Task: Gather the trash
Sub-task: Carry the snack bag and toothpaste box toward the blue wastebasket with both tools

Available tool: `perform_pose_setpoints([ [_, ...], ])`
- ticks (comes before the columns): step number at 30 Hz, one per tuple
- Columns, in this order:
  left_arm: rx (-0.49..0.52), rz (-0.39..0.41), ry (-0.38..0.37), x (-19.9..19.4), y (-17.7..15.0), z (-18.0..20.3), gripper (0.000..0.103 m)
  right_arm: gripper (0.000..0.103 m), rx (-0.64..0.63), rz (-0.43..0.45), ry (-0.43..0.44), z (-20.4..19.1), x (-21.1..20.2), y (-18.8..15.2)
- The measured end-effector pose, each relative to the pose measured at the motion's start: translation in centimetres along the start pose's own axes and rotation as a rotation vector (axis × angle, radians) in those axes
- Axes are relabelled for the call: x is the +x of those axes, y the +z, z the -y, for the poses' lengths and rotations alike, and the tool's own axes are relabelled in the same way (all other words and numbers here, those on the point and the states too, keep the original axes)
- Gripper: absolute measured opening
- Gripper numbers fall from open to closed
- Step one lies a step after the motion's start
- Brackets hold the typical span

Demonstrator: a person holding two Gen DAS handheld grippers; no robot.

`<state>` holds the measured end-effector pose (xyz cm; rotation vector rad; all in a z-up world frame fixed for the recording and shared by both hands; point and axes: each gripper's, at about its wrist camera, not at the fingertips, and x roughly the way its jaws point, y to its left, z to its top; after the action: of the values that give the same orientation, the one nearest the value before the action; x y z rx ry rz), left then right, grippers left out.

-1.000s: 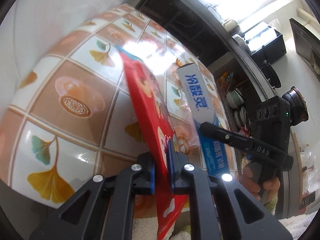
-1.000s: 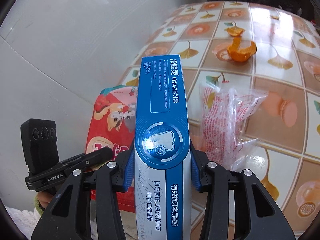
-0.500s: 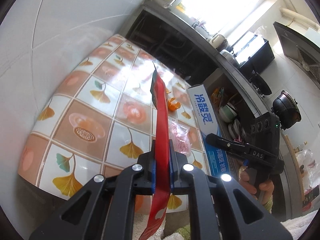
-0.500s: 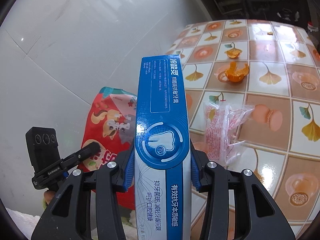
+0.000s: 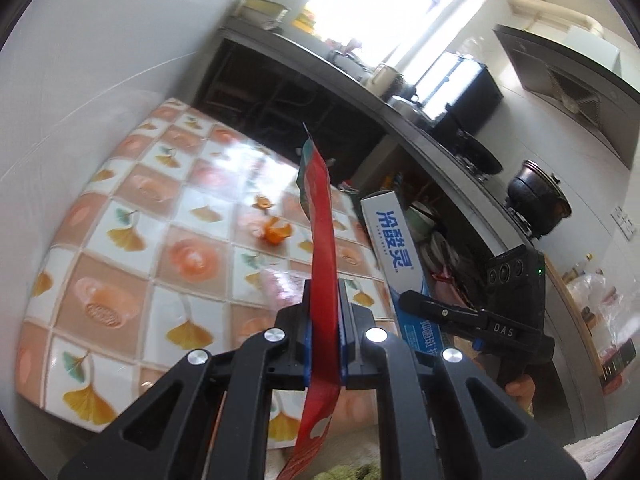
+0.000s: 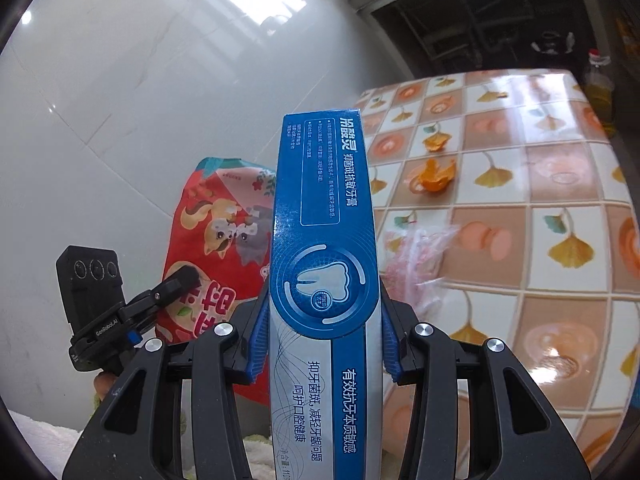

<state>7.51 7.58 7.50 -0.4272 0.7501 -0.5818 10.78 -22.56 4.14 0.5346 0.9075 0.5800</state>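
Left wrist view: left claw pinches thin, shiny red snack bag, lifted clear above tiled worktop. Orange peel left there.

Right wrist view: right claw squeezes long, stiff blue toothpaste box, held up. Crinkly clear plastic wrapper and peel on worktop, not picked yet. No bin seen.

– Where's everything sitting?
– My left gripper pinches the snack bag edge-on above the table's near edge; my right gripper clamps the toothpaste box just right of it
– And on the table?
– A plastic wrapper lies near the near edge, the orange peel behind it, a smaller peel scrap farther back
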Motion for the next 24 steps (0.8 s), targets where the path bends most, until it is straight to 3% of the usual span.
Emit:
perform_pose_setpoints([
  [7,0.102,-0.118,-0.154,7.6,1.3,6.0,0.008,0.043,0.131,0.135,-0.096,5.1,-7.2,-1.9],
  [15,0.229,-0.345,-0.303,20.4,0.2,16.5,0.008,0.043,0.396,0.324,-0.318,14.9,-17.2,-7.0],
  [20,0.298,-0.52,-0.315,29.9,-2.6,23.4,0.008,0.043,0.663,0.394,-0.471,23.0,-21.7,-12.6],
  [24,0.375,-0.665,-0.261,37.9,-6.4,28.0,0.008,0.043,0.816,0.393,-0.568,28.5,-23.2,-16.3],
])
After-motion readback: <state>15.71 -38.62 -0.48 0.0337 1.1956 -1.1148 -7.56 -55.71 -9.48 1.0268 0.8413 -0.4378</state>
